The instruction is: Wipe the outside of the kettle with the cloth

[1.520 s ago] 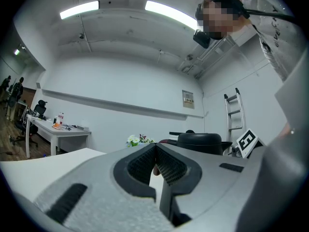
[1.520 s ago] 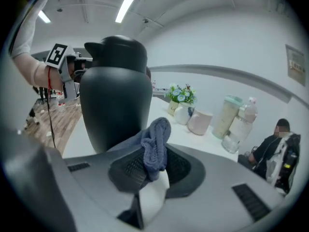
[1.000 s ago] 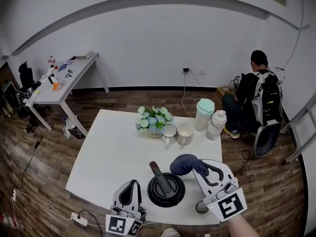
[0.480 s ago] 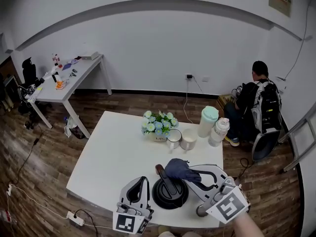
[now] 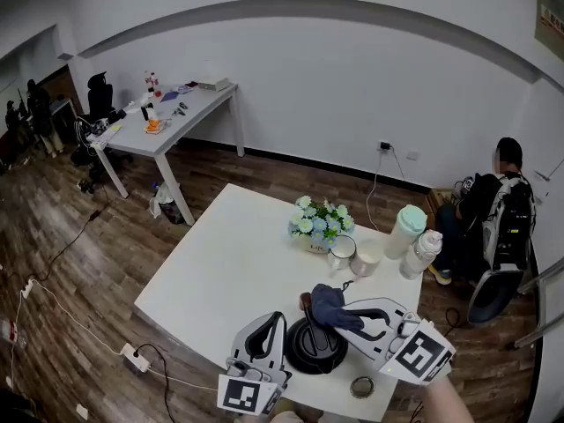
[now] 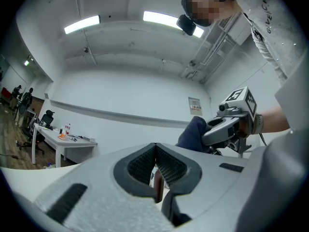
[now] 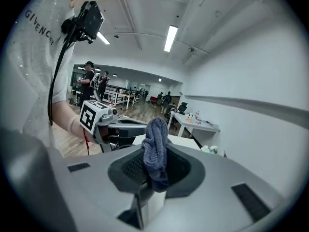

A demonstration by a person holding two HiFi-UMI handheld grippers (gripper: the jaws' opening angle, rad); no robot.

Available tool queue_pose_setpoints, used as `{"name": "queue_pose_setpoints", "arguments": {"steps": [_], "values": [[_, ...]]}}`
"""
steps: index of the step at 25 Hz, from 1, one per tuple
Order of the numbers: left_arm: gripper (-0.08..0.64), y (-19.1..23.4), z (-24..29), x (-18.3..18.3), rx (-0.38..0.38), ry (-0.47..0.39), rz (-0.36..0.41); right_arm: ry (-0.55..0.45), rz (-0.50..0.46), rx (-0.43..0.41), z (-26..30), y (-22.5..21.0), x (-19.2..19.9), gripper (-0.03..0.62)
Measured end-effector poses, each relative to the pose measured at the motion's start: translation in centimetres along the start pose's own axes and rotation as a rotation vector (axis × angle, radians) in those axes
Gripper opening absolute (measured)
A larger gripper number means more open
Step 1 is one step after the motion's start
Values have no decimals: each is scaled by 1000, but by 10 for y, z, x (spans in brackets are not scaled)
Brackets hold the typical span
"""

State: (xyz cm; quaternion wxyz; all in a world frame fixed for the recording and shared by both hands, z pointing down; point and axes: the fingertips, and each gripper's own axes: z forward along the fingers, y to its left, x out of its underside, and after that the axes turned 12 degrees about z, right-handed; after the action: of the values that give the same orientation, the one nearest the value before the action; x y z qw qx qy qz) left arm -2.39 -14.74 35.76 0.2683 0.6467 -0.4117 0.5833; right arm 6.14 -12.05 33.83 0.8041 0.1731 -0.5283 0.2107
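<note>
Right tongs (image 5: 345, 315) pinch the cloth (image 5: 324, 304) by the kettle (image 5: 314, 352); left tongs (image 5: 275, 318) closed; shirt (image 7: 37, 33) reads "GIVENCH".

We find the black round kettle (image 5: 315, 349) at the white table's (image 5: 220, 271) near edge, between the left gripper (image 5: 272, 322) and the right gripper (image 5: 342, 314). The dark blue knitted cloth (image 5: 327, 303), between the right jaws, lies over the kettle's far side. The flower bunch (image 5: 319, 223) stands farther back.
</note>
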Motion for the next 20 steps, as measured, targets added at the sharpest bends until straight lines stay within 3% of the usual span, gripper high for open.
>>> {"name": "queue_pose_setpoints", "arguments": {"steps": [4, 7, 10, 13, 16, 18, 20], "values": [[6, -3, -8, -1, -46, 17, -35, 85, 174, -63, -2, -16, 49, 55], [6, 1, -15, 7, -69, 30, -27, 227, 201, -42, 2, -24, 93, 55], [6, 10, -17, 16, -86, 34, -2, 295, 153, 77, 6, -42, 107, 55], [7, 11, -18, 24, -86, 48, -9, 155, 16, 147, 3, -52, 65, 55], [6, 15, -19, 26, -85, 50, -13, -9, -134, 23, 4, -34, -4, 55], [6, 20, -19, 23, -81, 39, -8, -21, -232, -133, 10, -12, -33, 55], [8, 25, -16, 19, -69, 31, -14, 34, -329, -321, 18, 11, -45, 55]]}}
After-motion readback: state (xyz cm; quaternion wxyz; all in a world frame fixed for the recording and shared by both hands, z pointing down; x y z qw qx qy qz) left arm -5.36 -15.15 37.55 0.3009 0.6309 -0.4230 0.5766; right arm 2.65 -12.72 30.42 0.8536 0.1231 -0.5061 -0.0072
